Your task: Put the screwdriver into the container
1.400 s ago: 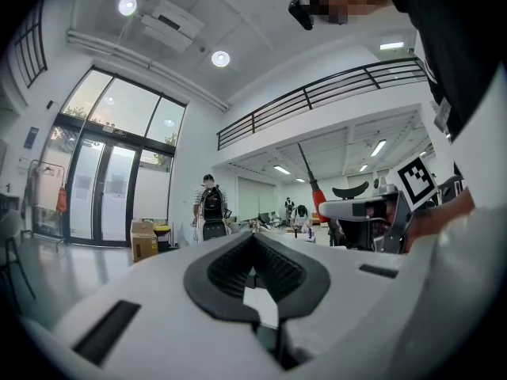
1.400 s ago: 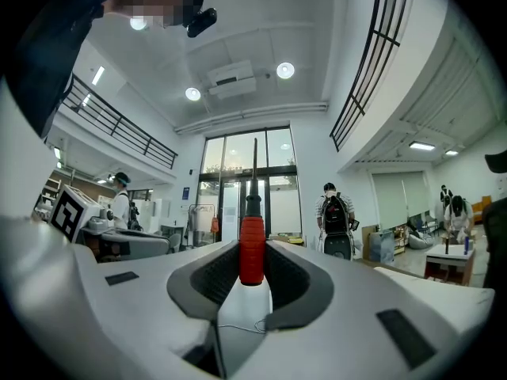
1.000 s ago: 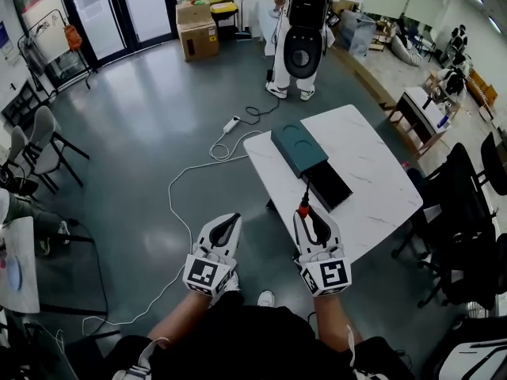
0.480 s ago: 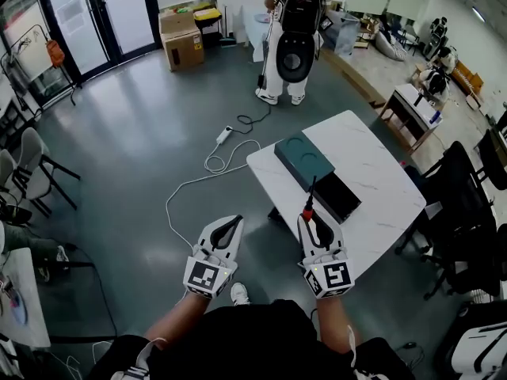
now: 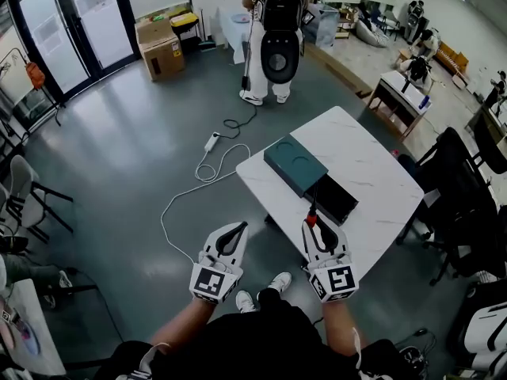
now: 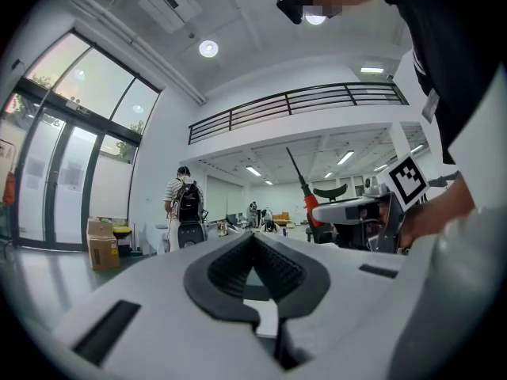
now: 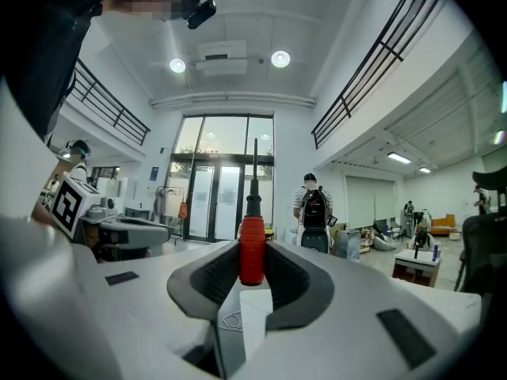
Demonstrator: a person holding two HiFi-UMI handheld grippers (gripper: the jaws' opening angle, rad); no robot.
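Observation:
My right gripper (image 5: 314, 222) is shut on a screwdriver (image 5: 311, 217) with a red handle; its black shaft points up and away over the near edge of the white marble table (image 5: 372, 161). In the right gripper view the red handle (image 7: 252, 253) is clamped between the dark pads, and the shaft rises above them. The container is a black open box (image 5: 333, 199) on the table, just beyond the screwdriver tip, with a teal lid (image 5: 294, 165) lying behind it. My left gripper (image 5: 236, 229) hangs over the floor left of the table, shut and holding nothing (image 6: 253, 237).
A person with a black backpack (image 5: 273, 38) stands beyond the table. A white cable and power strip (image 5: 207, 150) trail over the grey floor. Black office chairs (image 5: 467, 200) crowd the table's right side. A cardboard box (image 5: 158, 50) sits by the glass doors.
The view has shifted, so the table and box now sit a little further left in frame. Both grippers keep the same pose, and the screwdriver stays in the right one.

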